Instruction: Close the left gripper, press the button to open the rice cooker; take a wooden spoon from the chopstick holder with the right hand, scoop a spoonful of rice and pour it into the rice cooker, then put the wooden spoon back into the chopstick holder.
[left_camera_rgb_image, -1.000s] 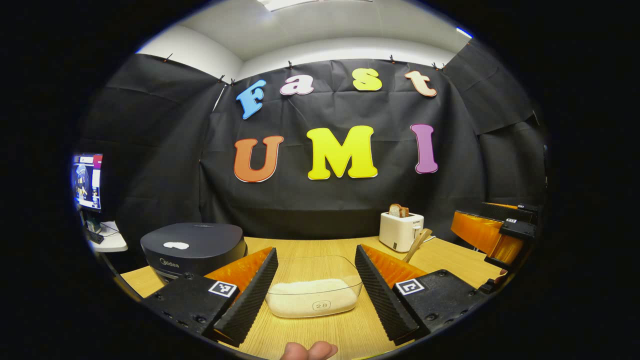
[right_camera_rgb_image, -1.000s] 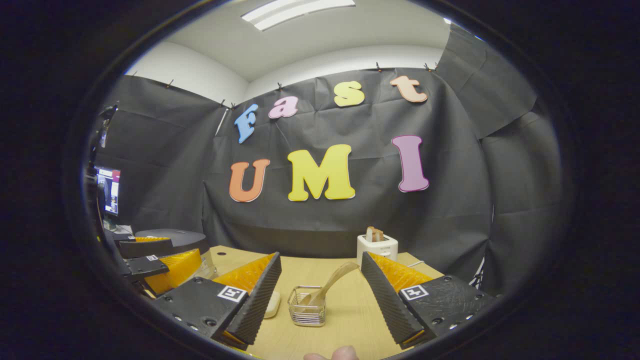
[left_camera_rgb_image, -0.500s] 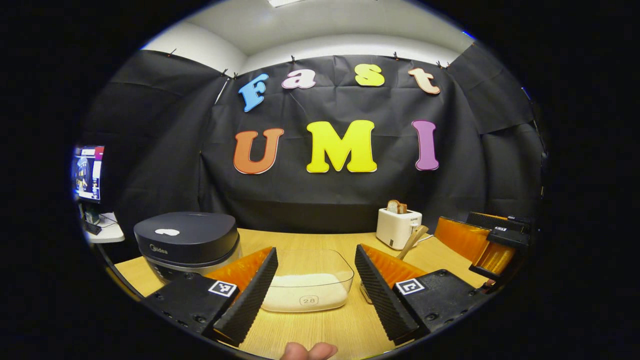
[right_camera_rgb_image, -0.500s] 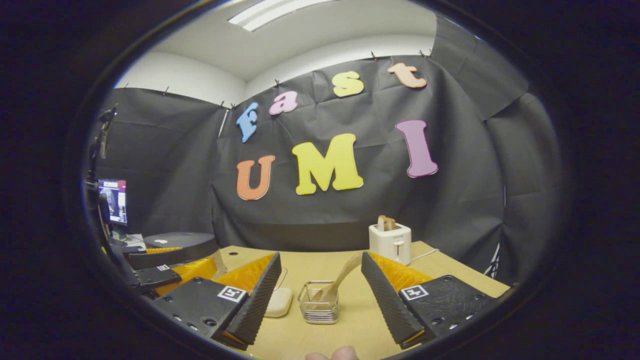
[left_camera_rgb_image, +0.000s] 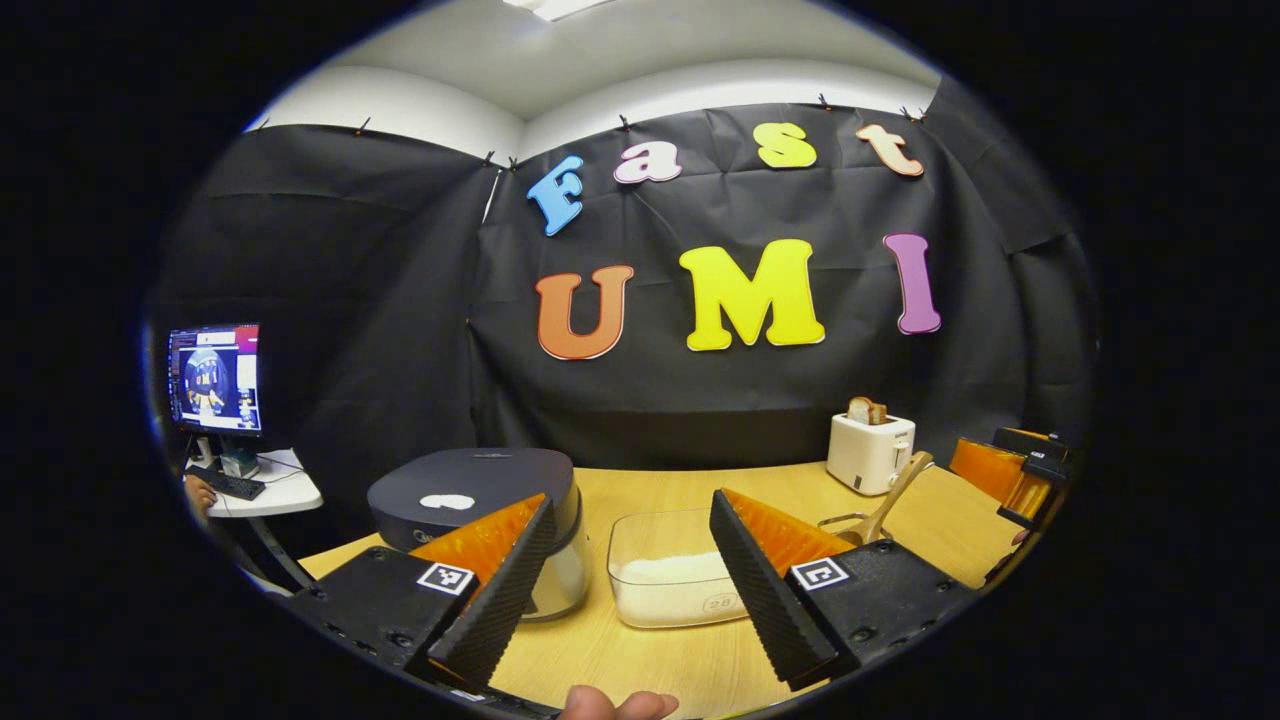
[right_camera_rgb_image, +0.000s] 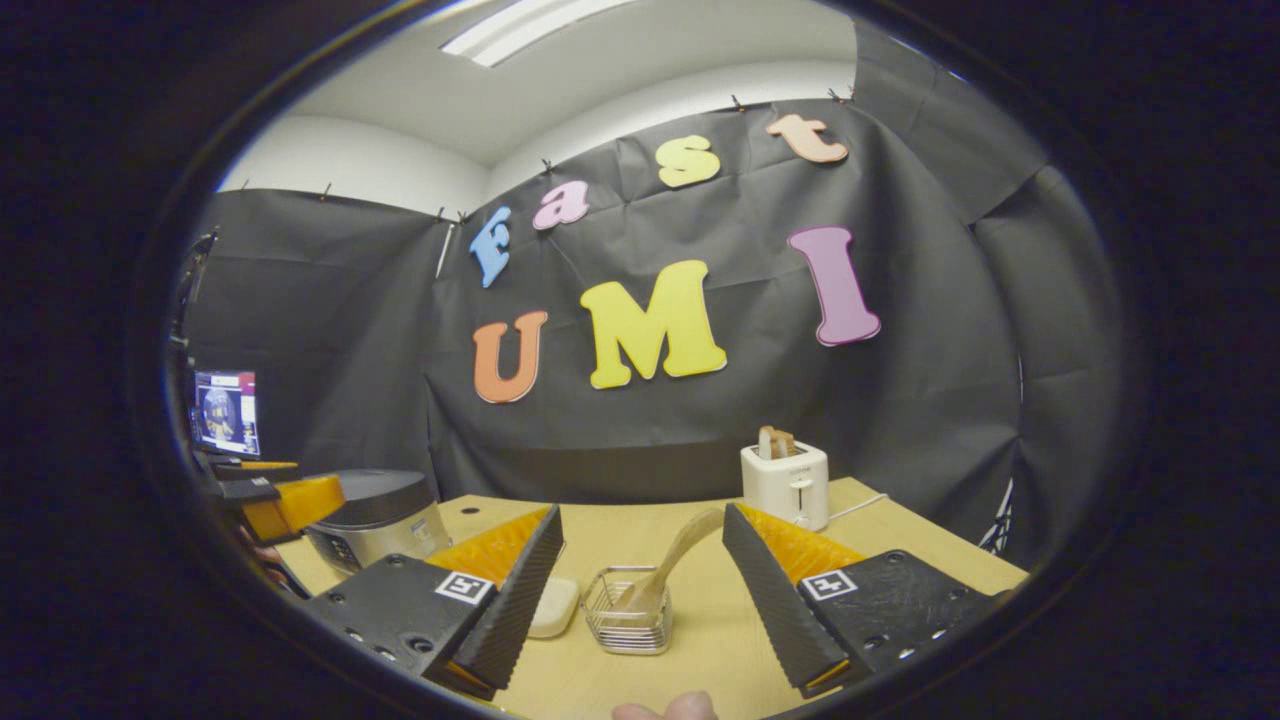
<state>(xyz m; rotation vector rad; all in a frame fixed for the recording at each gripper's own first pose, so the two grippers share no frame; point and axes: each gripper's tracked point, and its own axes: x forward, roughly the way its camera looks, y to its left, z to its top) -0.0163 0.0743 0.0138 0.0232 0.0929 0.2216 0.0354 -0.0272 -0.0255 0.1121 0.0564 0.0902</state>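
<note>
In the holder (right_camera_rgb_image: 627, 622): one spoon (right_camera_rgb_image: 668, 565).

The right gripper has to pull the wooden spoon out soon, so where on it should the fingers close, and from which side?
Grip the wooden spoon on its bare handle, well above the wire chopstick holder. The bowl end sits down inside the basket, while the handle leans up and to the right, free of the rim. The right gripper, open, is best brought in from the front, its fingers either side of the handle.
</note>
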